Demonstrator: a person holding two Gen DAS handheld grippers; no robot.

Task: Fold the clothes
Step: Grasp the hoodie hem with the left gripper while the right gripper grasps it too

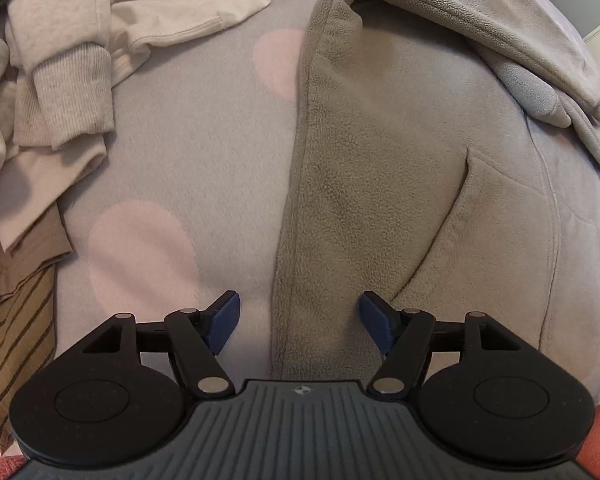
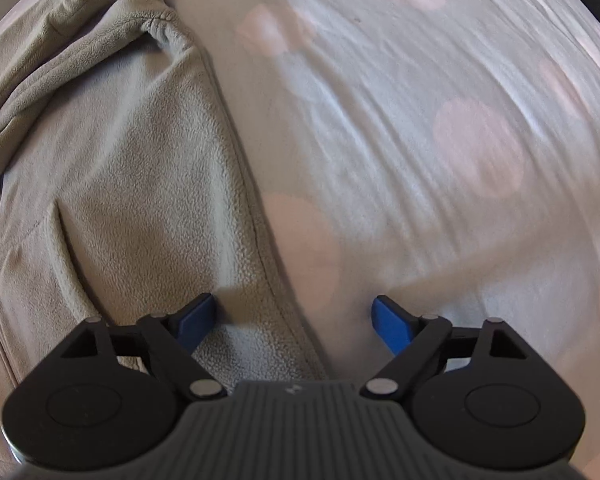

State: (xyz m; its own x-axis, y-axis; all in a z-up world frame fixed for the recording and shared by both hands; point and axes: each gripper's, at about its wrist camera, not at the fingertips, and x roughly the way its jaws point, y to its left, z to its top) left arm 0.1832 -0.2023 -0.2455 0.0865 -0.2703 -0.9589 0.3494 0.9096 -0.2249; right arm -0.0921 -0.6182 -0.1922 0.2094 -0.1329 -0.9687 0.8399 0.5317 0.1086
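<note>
Dotted bedspread (image 2: 420, 80) under grey fleece (image 1: 380, 160), both tools (image 1: 299, 322) (image 2: 293, 322) released; laundry heap (image 1: 52, 80) only in left view.

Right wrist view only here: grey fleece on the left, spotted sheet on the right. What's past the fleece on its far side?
Observer: A heap of unfolded clothes, cream and beige knits, lies on the spotted sheet beyond the fleece.
Operator: Does the heap touch the fleece?
Observer: No, a bare strip of sheet lies between them.
Operator: Left gripper state?
Observer: The left gripper is open, its jaws straddling the fleece's straight edge, with nothing pinched.
Operator: Anything else in that heap?
Observer: A tan striped garment pokes out at its near end.
</note>
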